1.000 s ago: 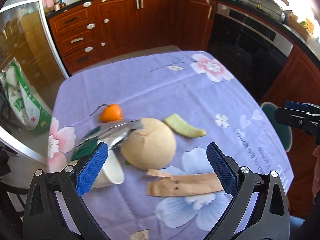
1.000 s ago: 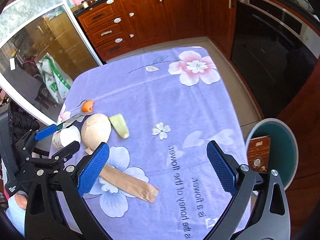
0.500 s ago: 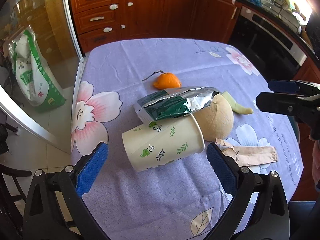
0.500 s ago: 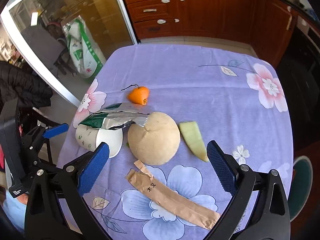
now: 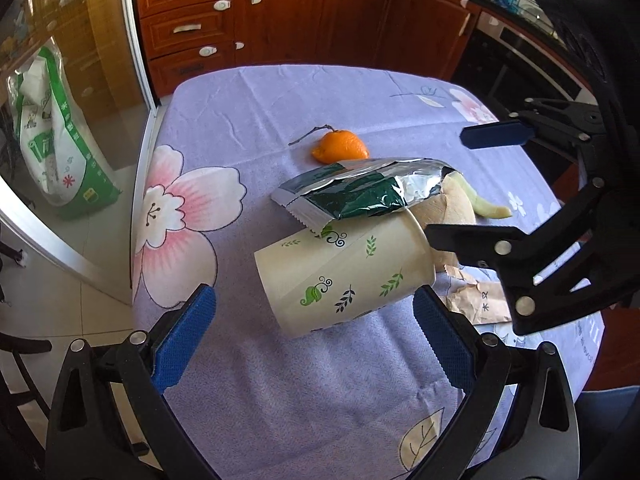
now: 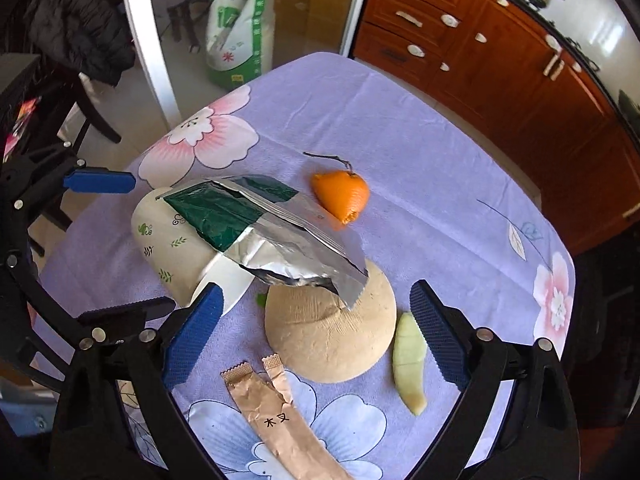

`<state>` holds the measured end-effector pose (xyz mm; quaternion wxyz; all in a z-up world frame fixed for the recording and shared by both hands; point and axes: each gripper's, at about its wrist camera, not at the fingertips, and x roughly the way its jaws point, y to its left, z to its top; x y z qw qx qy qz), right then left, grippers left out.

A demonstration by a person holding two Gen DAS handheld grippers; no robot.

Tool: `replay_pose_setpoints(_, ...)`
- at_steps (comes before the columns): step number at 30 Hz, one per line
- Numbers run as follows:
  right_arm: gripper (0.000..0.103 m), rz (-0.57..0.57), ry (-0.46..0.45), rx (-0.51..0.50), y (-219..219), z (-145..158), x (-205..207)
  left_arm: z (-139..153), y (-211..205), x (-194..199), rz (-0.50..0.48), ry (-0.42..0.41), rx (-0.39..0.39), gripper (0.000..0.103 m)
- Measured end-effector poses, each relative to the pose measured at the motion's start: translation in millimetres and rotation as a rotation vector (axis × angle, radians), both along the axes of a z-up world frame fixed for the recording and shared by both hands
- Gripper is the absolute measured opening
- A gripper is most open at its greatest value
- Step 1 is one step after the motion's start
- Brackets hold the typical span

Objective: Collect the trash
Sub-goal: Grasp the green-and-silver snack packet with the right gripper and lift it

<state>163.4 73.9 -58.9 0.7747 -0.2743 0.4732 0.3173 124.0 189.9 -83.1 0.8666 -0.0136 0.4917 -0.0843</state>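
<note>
- The paper cup [image 5: 344,274] lies on its side on the purple tablecloth [image 5: 280,392], straight ahead of the left gripper [image 5: 314,344] and just beyond its fingertips.
- The cup's long axis runs crosswise to the left gripper's reach: base toward the gripper's left, open mouth toward its right, tilted slightly away.
- Both left jaws stand wide apart and hold nothing; the gap looks about as broad as the cup is long, so a grasp along the axis seems tight, and one across the wall would likely need the wrist turned.
- A foil bag [image 5: 360,190] rests partly on the cup's upper side and leans onto the round tan husk [image 6: 332,336] behind it; lifting the cup would probably tip the bag.
- The right gripper [image 6: 316,332] is also spread wide and empty, hovering over the husk, with the cup's mouth [image 6: 224,284] just beside its left pad [image 6: 192,332].
- In the right view the melon rind [image 6: 408,364] lies close by the right pad, and the paper sleeve [image 6: 276,416] lies below the husk, nearest the person.
- The orange peel [image 5: 340,146] sits beyond the bag, apart from the pile.
- Of the two, the left gripper is squarely on the cup; the right is better placed for the husk or rind.
- The left gripper points forward and down at a shallow slant, low over the cloth near the table's edge; the right looks steeply down.
- No bin shows in either view, so where the trash goes cannot be told.
</note>
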Motion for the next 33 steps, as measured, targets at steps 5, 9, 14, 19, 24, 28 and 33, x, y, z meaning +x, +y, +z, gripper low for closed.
replay_pose_setpoints(5, 0.051, 0.067, 0.024, -0.018, 12, -9, 9, 1, 0, -3, -0.020, -0.004, -0.004, 0.099)
replay_pose_setpoints(9, 0.022, 0.070, 0.033, -0.001, 15, -13, 13, 1, -2, -6, -0.020, 0.001, -0.018, 0.099)
replay_pose_setpoints(14, 0.004, -0.008, 0.050, 0.095, 1, -2, 15, 2, -7, -11, 0.003, 0.009, -0.042, 0.099)
replay_pose_setpoints(19, 0.001, -0.092, 0.094, 0.201, -21, 12, 13, 15, -15, -19, 0.051, -0.022, -0.065, 0.099)
replay_pose_setpoints(24, 0.001, -0.137, 0.112, 0.270, -39, 23, 5, 25, -32, -16, 0.137, -0.062, -0.036, 0.099)
replay_pose_setpoints(28, 0.001, -0.165, 0.128, 0.298, -53, 23, -1, 16, -43, -5, 0.237, -0.044, 0.019, 0.099)
replay_pose_setpoints(33, 0.001, -0.186, 0.151, 0.332, -68, 22, -7, 2, -30, -4, 0.353, -0.001, 0.053, 0.099)
